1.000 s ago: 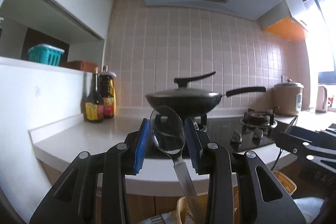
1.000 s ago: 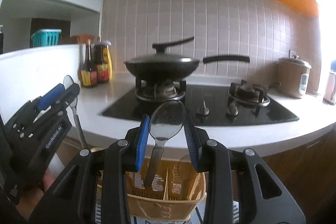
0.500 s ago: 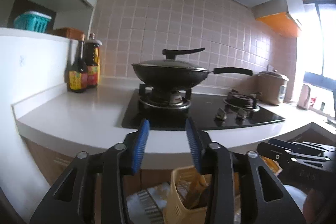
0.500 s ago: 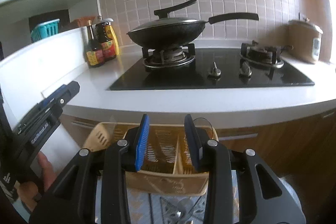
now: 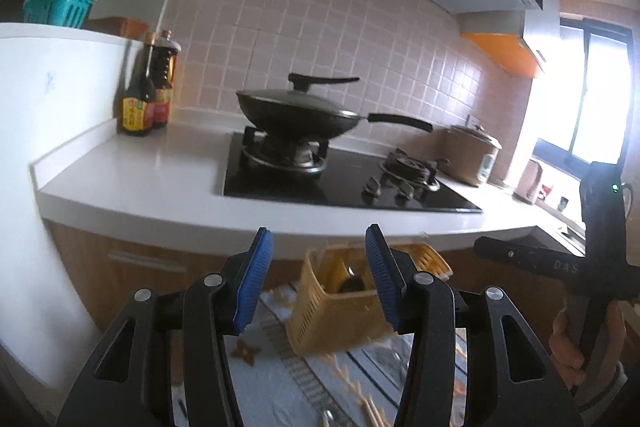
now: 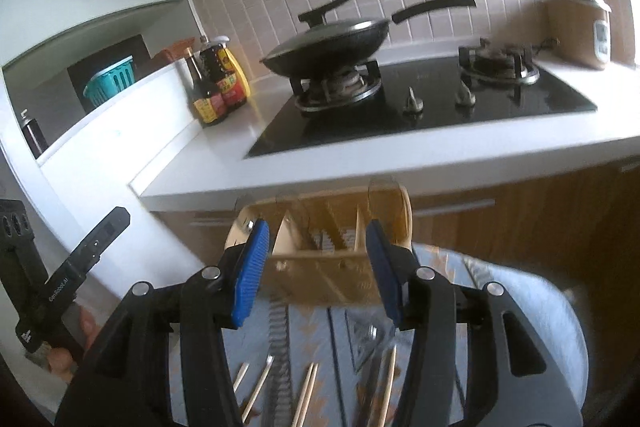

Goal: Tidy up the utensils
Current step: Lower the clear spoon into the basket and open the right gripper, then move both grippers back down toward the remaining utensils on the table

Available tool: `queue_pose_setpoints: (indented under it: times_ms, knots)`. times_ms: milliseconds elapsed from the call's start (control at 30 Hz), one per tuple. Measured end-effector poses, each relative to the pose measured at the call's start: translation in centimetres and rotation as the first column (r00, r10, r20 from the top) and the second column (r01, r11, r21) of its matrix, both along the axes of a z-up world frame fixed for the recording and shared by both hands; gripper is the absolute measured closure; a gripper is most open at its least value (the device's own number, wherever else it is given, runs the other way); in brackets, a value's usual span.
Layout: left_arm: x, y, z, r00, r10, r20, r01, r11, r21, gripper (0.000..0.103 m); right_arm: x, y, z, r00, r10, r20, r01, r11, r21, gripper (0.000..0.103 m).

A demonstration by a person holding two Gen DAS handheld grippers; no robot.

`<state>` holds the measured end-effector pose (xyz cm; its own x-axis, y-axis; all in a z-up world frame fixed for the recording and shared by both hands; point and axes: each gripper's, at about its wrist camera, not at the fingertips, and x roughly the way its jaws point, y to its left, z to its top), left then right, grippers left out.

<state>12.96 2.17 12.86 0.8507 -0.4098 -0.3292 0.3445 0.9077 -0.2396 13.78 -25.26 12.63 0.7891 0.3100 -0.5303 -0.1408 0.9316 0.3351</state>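
A yellow slotted utensil basket (image 5: 340, 311) stands on a patterned cloth (image 5: 280, 379), in front of the counter. A spoon bowl (image 5: 351, 281) shows inside it. My left gripper (image 5: 318, 281) is open and empty, above and just before the basket. In the right wrist view the basket (image 6: 320, 267) shows its dividers, and my right gripper (image 6: 316, 271) is open and empty over its near side. Several wooden chopsticks (image 6: 306, 391) and a metal utensil (image 6: 266, 363) lie on the cloth (image 6: 520, 307) below the right gripper. The right gripper also shows at the right of the left wrist view (image 5: 520, 255).
A white counter (image 5: 140, 179) carries a black gas hob (image 5: 340, 183) with a lidded wok (image 5: 296, 111), sauce bottles (image 5: 146, 95) at left and a rice cooker (image 5: 472, 155) at right. Wooden cabinet fronts (image 6: 540, 211) stand behind the basket.
One second ago each gripper held a spoon upright. Both spoons have left the jaws, which stand open. Both grippers have tilted down toward the basket and cloth.
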Motion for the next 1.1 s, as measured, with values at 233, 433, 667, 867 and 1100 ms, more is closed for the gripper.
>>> queue_pose_setpoints:
  times_ms: [233, 433, 667, 867, 1100]
  knots:
    - [-3.0, -0.8, -0.5, 0.997, -0.053, -0.064, 0.057, 0.997, 0.055, 0.05, -2.5, -0.9, -1.1, 0.994, -0.001, -0.111, 0.001, 1.0, -0.002, 0.056]
    - [-4.3, -2.3, -3.6, 0.986, -0.045, -0.162, 0.079, 0.974, 0.213, 0.05, -2.8, -1.0, -4.5, 0.97, 0.027, -0.241, -0.028, 1.0, 0.0, 0.056]
    - [-3.4, -0.8, -10.1, 0.91, -0.043, -0.412, 0.158, 0.955, 0.25, 0.052, -2.4, -0.2, -9.2, 0.94, 0.041, -0.339, -0.064, 0.996, -0.058, 0.056]
    - [-0.9, -1.0, -13.5, 0.822, -0.12, -0.557, 0.231, 0.964, 0.133, 0.052, -0.3, 0.1, -11.6, 0.916, 0.026, -0.401, -0.059, 0.996, -0.07, 0.056]
    - [0.3, -4.8, -15.0, 0.814, -0.128, -0.566, 0.279, 0.941, 0.19, 0.05, 3.1, 0.2, -12.9, 0.896, -0.005, -0.444, -0.043, 0.994, -0.098, 0.047]
